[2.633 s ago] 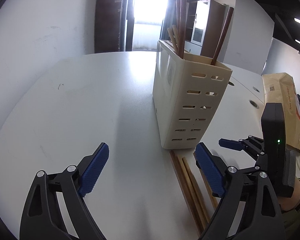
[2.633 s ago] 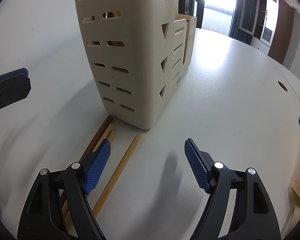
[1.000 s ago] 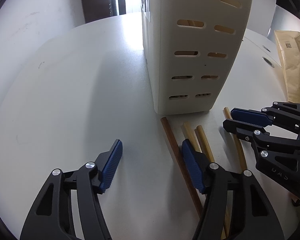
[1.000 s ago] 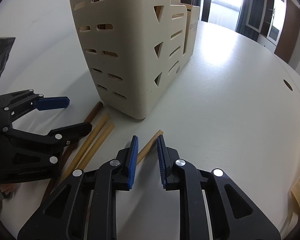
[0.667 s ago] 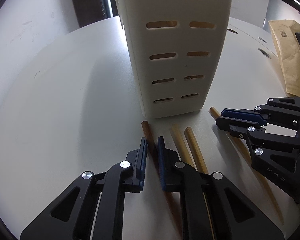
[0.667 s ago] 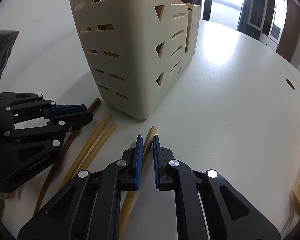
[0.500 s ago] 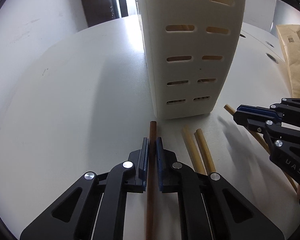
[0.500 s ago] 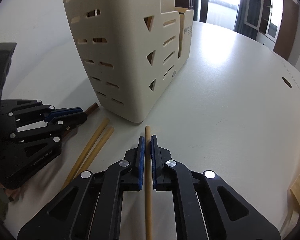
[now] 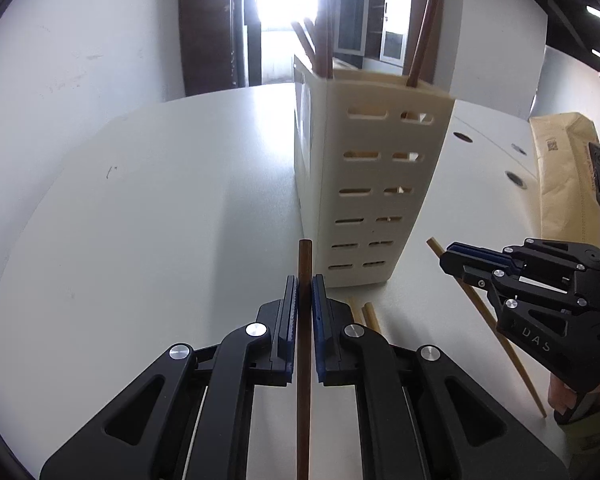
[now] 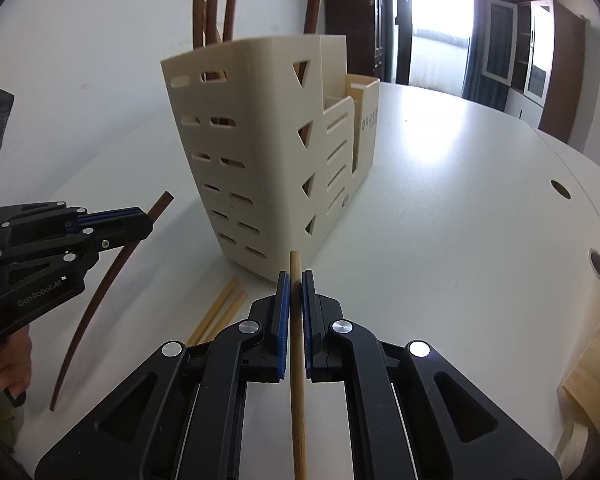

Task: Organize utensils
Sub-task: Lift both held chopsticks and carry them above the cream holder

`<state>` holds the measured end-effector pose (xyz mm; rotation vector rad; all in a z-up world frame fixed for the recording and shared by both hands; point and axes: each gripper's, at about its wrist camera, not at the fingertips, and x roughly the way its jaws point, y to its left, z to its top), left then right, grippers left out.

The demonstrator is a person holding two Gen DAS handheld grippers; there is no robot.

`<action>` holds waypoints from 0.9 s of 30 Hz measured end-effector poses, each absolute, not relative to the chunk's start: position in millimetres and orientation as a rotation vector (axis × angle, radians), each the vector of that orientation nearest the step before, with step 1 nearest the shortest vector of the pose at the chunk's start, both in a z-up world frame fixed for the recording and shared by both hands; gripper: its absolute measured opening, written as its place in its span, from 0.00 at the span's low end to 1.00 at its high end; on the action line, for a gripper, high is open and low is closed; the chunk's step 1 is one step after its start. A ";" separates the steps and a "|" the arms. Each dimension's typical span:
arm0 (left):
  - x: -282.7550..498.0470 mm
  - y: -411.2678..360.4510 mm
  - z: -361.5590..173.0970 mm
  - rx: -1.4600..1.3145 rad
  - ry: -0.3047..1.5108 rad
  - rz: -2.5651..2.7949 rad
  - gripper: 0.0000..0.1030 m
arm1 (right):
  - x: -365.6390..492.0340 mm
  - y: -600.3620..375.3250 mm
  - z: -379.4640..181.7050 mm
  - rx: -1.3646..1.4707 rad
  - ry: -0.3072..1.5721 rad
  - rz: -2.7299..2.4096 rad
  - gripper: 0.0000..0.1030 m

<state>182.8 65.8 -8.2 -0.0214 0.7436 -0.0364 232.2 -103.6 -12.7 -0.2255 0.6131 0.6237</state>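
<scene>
- Right now both grippers are clamped on chopsticks, lifted clear of the white table (image 9: pixel 140 220), prob. so each stick can go into the cream utensil holder (image 9: pixel 372 184).
- Left gripper (image 9: pixel 304 292): jaws nearly closed, pads pinching a dark brown chopstick (image 9: pixel 304 380) along its length; tip pokes out toward 12 o'clock, just short of the holder's base.
- Right gripper (image 10: pixel 295 288): jaws likewise nearly closed on a light bamboo chopstick (image 10: pixel 298 400), tip also at 12 o'clock, aimed at the holder's near corner.
- Sticks are gripped lengthwise w/ ends sticking forward; my read: that lets the tip be tilted up and dropped into the holder's open top.
- Holder stands upright at 12–1 o'clock in left wrist view; several dark chopsticks (image 9: pixel 422 28) already stand in it, leaning.
- Still on the table: two bamboo chopsticks (image 10: pixel 216 316) side by side, near the holder's base, at 10 o'clock from the right gripper.
- Other stuff: brown paper bag (image 9: pixel 560 176) at 3 o'clock in left view, well apart from the holder; cable holes in the table.
- In the way: holder's tall slotted wall sits between tips and opening, so sticks need raising; leaning sticks inside may crowd the slot. Grippers are near each other, could bump.
</scene>
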 end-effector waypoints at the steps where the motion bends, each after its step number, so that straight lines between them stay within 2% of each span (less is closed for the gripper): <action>1: 179.2 66.1 -3.7 -0.026 0.729 -0.040 0.07 | 228.9 -103.9 -10.5 -0.224 0.600 0.627 0.07; 15: 135.9 68.7 56.2 -0.092 0.537 -0.047 0.07 | 206.1 -118.2 39.1 -0.157 0.428 0.634 0.07; 27: 120.0 50.4 79.6 -0.053 0.461 -0.059 0.06 | 185.5 -125.2 72.8 -0.098 0.309 0.681 0.07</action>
